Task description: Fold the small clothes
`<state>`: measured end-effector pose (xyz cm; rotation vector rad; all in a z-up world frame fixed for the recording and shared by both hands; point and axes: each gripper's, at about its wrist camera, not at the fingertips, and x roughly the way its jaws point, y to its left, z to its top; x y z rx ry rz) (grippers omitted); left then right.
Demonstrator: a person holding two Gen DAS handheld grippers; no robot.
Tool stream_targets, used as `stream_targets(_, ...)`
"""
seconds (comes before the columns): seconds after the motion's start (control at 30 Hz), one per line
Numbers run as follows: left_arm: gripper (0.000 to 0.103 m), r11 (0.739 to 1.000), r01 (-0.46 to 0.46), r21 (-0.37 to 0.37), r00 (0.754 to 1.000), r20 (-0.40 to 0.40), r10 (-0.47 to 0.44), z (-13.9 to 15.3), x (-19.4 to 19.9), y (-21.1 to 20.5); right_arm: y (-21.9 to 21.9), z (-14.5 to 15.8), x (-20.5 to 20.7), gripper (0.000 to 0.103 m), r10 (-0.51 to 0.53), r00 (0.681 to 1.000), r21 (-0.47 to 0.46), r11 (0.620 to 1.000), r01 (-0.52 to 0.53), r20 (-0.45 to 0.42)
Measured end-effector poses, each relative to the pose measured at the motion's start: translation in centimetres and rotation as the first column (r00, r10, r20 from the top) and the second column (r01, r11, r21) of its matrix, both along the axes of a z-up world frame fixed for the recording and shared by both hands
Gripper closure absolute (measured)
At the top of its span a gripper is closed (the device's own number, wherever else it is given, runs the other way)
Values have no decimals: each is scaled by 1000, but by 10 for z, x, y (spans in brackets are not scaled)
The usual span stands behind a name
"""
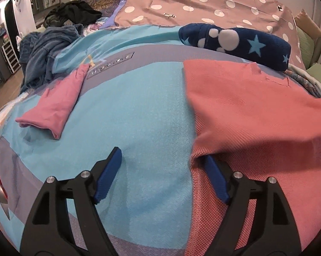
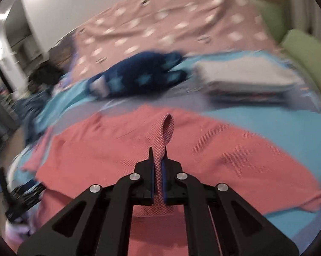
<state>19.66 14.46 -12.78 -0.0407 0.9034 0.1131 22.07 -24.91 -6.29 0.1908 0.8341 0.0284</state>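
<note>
A coral knit garment (image 1: 245, 98) lies spread on the right of the light-blue bed cover (image 1: 139, 117). My left gripper (image 1: 160, 155) stands open at the garment's left edge. Its left finger (image 1: 109, 170) rests over bare cover, and its right finger (image 1: 215, 177) is tucked under a raised fold of the coral cloth, tip hidden. In the right wrist view, my right gripper (image 2: 158, 155) is shut on a pinched loop of the same coral garment (image 2: 203, 149), which sticks up past the fingertips. A folded pink garment (image 1: 56, 102) lies to the left.
A navy fleece piece with stars (image 1: 235, 40) lies behind the coral garment. Dark and blue clothes (image 1: 47, 51) are heaped at the far left. A stack of folded items (image 2: 245, 79) and green pillows (image 2: 305, 51) sit at the right. A dotted pink sheet (image 1: 203, 6) covers the back.
</note>
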Motion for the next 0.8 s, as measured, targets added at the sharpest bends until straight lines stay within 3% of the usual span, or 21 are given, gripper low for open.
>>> stream_targets(0.1, 23, 999, 1, 54, 1000, 11, -2, 1, -1, -8, -11, -32, 8, 94, 52, 992, 58, 997, -45, -118)
stream_targets(0.17, 23, 998, 0, 56, 1000, 15, -1, 1, -2, -7, -13, -49, 6, 88, 33, 985, 6, 999, -32, -170)
stream_targets(0.33, 23, 1000, -7, 29, 1000, 20, 7, 2, -5, -2, -21, -30, -11, 73, -18, 996, -9, 1000, 17, -84)
stream_targets(0.43, 23, 1000, -12, 20, 1000, 26, 11, 4, -8, 0, -29, -13, -24, 73, -10, 999, -14, 1000, 10, -45)
stream_targets(0.53, 24, 999, -24, -28, 1000, 19, 25, 5, -10, 7, -31, -7, -33, 73, 59, 997, 86, 995, -55, -39)
stream_targets(0.63, 42, 997, -67, -44, 998, 0, 67, 13, -20, 7, -24, -20, -40, 73, 173, 982, 192, 969, -156, -73)
stream_targets(0.67, 56, 996, -69, -49, 997, 21, 70, 24, -27, 2, -22, -27, -40, 73, 175, 980, 187, 970, -155, -99)
stream_targets(0.73, 58, 996, 32, -89, 994, 104, -23, 51, -40, -17, -20, -49, -35, 75, 114, 977, 95, 991, -98, -182)
stream_targets(0.8, 58, 985, 126, -117, 984, 142, -109, 65, -43, -36, -22, -54, -37, 77, 81, 981, 87, 994, -67, -174)
